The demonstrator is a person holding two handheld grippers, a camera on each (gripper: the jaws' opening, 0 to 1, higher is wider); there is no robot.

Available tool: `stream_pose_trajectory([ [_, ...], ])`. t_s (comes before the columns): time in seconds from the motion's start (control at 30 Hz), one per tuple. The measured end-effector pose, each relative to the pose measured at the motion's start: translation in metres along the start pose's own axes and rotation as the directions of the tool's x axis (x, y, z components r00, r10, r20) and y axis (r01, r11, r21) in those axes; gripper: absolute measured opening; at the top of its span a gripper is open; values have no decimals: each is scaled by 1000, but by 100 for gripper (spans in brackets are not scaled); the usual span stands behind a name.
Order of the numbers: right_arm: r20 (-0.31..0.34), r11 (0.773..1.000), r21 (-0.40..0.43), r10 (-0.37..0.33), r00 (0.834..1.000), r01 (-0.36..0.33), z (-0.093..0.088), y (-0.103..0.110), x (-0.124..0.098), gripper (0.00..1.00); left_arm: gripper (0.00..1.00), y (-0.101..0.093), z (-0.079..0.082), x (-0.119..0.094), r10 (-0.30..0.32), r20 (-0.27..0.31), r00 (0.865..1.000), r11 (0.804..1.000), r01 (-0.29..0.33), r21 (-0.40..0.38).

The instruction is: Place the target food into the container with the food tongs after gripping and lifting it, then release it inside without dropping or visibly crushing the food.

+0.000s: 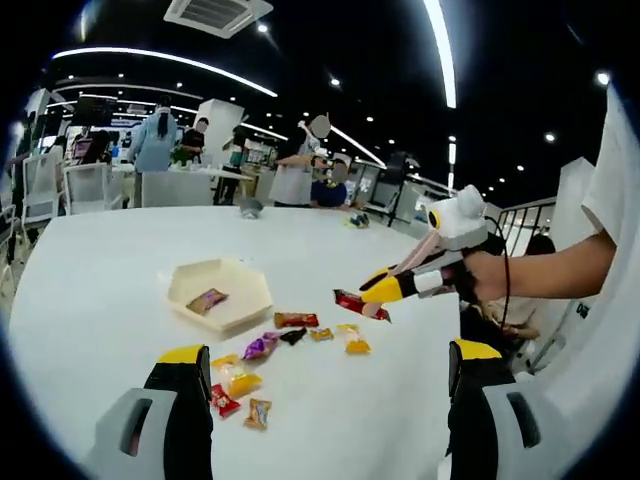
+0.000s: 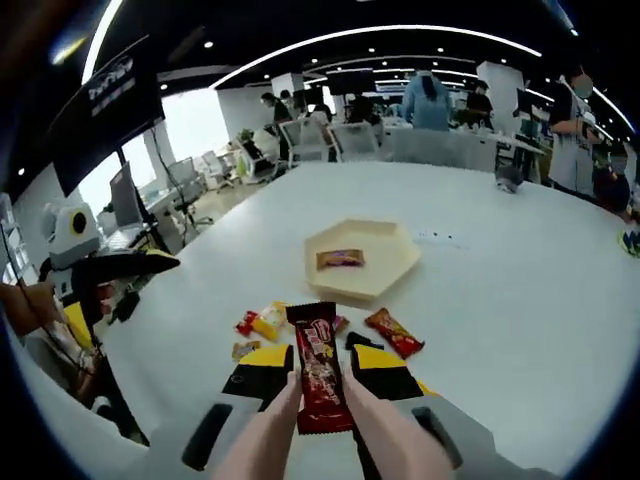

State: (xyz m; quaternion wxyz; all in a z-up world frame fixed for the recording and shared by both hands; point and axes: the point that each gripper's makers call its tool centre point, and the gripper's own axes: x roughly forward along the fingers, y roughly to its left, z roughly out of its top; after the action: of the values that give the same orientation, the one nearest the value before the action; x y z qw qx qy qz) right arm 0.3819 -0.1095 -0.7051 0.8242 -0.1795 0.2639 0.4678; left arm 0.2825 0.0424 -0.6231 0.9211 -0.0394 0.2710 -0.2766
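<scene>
red bar's up, tray next

right gripper [image 2: 322, 375] clamped on red snack bar [image 2: 320, 380]; keep the squeeze gentle over the hexagonal tray [image 2: 385, 275]. left gripper [image 1: 325, 365] wide open, empty.

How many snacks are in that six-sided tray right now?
1: a snack lies in the tray, left of centre. The red bar sits in the right tool, outside it.

bright, even | ceiling light strips [image 1: 440, 50] glare | soft shadows | fisheye bends edges | background soft
</scene>
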Motion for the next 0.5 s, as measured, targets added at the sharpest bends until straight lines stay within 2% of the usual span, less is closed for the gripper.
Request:
stream_pose_trajectory([
  [0.3, -6, 1000, -17, 12, 1000, -13, 1, 2, 0, 21, 99, -4, -1, 0, -17, -24, 1000, 1000, 17, 19],
  [0.43, 6, 999, -32, 38, 999, -38, 3, 7, 3, 21, 99, -3, 2, -2, -13, -10, 1000, 1000, 14, 28],
  [0.5, -14, 997, -49, 51, 999, -52, -1, 9, 7, 21, 99, -2, 0, -2, -4, -15, 1000, 1000, 4, 21],
])
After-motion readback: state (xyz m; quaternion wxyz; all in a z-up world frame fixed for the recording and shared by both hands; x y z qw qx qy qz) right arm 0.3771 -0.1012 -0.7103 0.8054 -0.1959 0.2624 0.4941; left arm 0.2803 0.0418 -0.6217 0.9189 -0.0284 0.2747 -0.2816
